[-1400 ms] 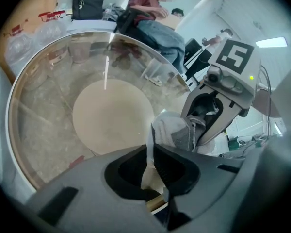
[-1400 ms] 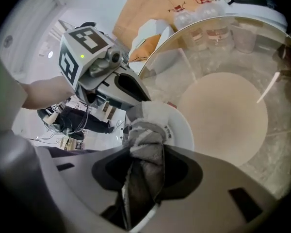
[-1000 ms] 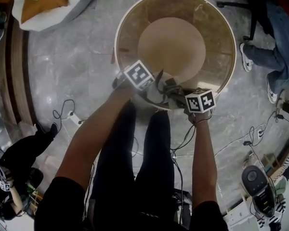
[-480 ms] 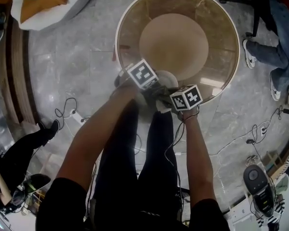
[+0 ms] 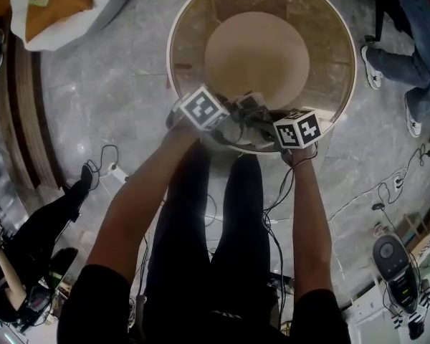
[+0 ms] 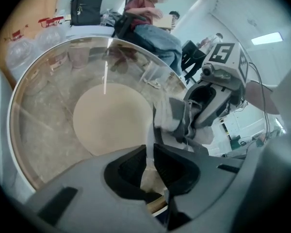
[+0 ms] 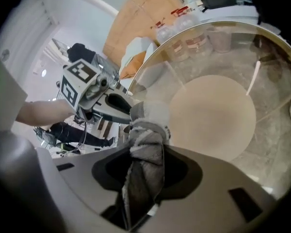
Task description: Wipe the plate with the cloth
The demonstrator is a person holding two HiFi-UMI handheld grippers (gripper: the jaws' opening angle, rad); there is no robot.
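— The plate (image 7: 155, 111)?
— I'm clamping its rim in the left gripper (image 6: 149, 152), above the table (image 5: 331, 63) edge; it's looking stiff, slick, breakable.
— The cloth (image 7: 146, 141)?
— Soft, bunching; I'm pinching it in the right gripper (image 7: 144, 160), against the plate.

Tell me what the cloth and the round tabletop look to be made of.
Cloth: soft fabric, perhaps terry, grey and white, matte; it bunches in folds with a fuzzy nap.
Tabletop: likely clear glass, glossy; the floor shows through and light streaks reflect on it.

Grey-and-white cloth (image 7: 144, 147), whitish plate (image 7: 155, 112), tan-centred glass table (image 5: 193, 41).
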